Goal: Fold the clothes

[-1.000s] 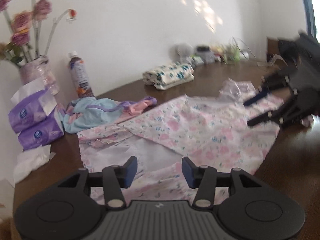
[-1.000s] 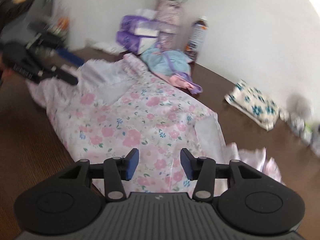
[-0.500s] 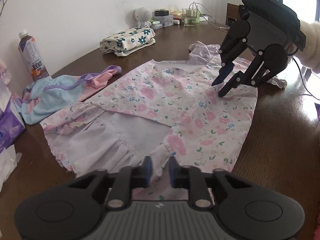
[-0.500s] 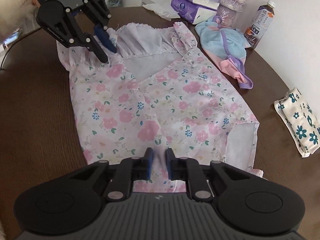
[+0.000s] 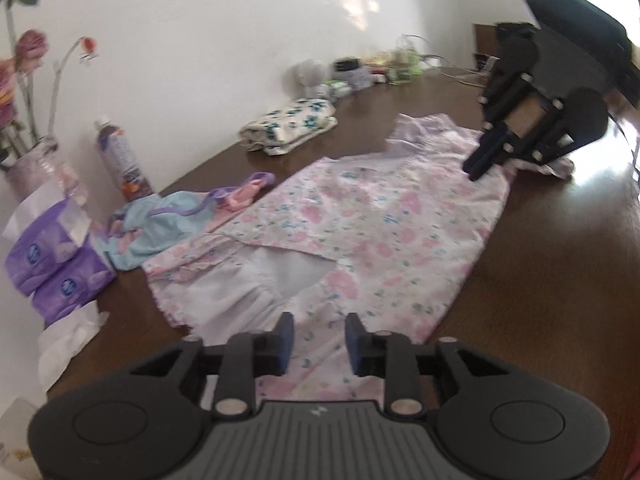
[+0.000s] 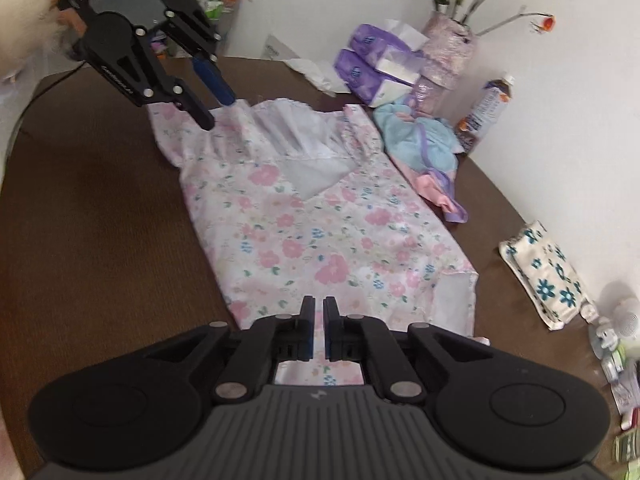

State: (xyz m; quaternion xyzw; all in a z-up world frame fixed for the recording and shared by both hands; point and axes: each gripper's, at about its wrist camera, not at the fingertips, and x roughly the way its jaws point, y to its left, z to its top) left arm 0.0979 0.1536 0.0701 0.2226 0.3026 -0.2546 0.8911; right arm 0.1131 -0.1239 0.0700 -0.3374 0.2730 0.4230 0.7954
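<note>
I've got the floral dress (image 6: 320, 232) laid flat on the brown table (image 6: 100, 220), stretched lengthwise between my two grippers. Right gripper (image 6: 319, 322) is clenched on the dress edge nearest it, fabric pinched between nearly closed fingers; left gripper (image 5: 319, 338) is released, fingers spread with the ruffled end of the dress directly under and ahead of them, though I can't tell if the tips touch the cloth. Beyond the dress from the right gripper: a crumpled blue-pink garment (image 6: 424, 148), bottle (image 6: 486, 110) and a folded floral cloth (image 6: 540, 272) by the wall.
</note>
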